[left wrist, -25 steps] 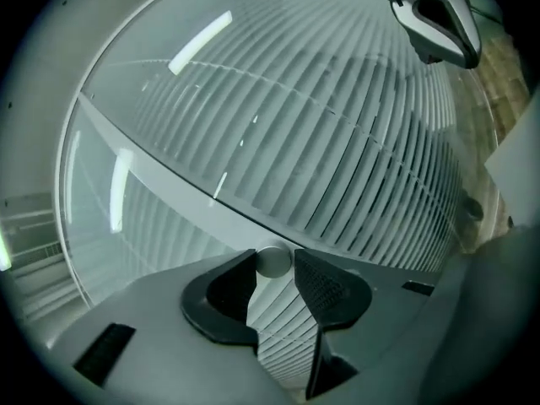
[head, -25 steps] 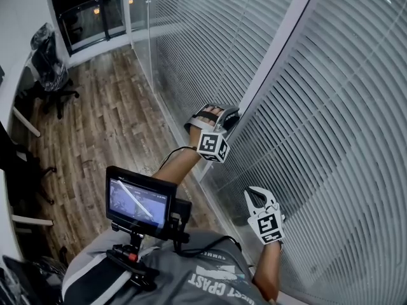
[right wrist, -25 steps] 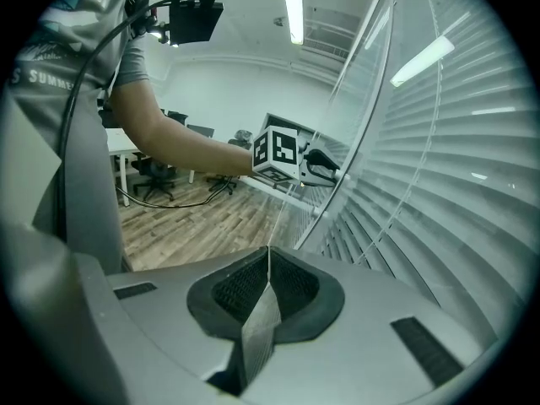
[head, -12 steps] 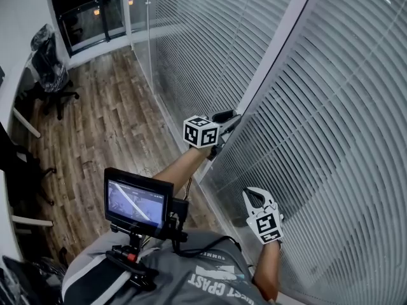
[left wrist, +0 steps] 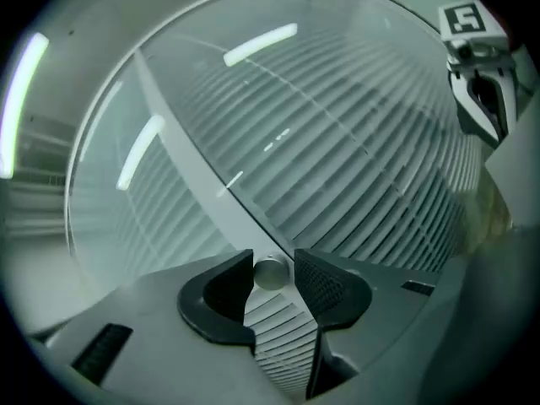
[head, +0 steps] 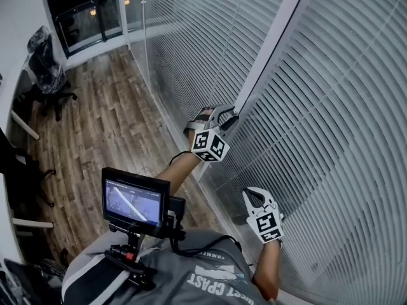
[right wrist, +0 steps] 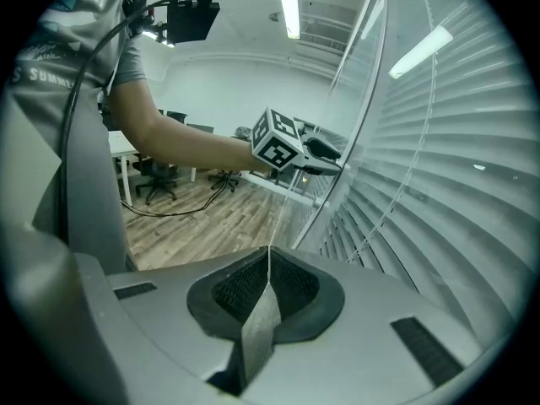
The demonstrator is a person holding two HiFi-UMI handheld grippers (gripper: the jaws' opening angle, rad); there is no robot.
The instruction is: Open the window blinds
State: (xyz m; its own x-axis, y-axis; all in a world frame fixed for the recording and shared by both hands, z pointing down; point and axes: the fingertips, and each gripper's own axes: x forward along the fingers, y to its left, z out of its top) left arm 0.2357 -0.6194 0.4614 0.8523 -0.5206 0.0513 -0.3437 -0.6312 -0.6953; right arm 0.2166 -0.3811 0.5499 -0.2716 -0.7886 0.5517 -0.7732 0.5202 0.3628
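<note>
Grey T-shirt fabric (head: 191, 278) filled the bottom of the head view, with a small monitor (head: 135, 200) mounted at the person's chest. Just beyond it, low on the right, the right claw (head: 257, 196) pointed at the window blinds (head: 331, 119) and hung near the slats. Its own view showed both pads closed tip to tip, with nothing that could be made out between them. Farther out, at the end of the outstretched left arm, the left claw (head: 227, 116) sat at the pale upright frame post (head: 270, 49) dividing two glazed panels, its marker cube (head: 210, 146) turned towards the camera. In the left gripper view a small round metal knob (left wrist: 270, 273) on that post stood between the dark pads. The jaws had just been opening and stood only slightly wider than the knob, flanking it closely without a clear press. The blinds hung on both sides of the post, their white horizontal slats close-set behind glass that mirrored ceiling lights. Past them, to the left, lay a wood-plank floor (head: 108, 119), and at its far side stood a black office chair (head: 48, 68).
</note>
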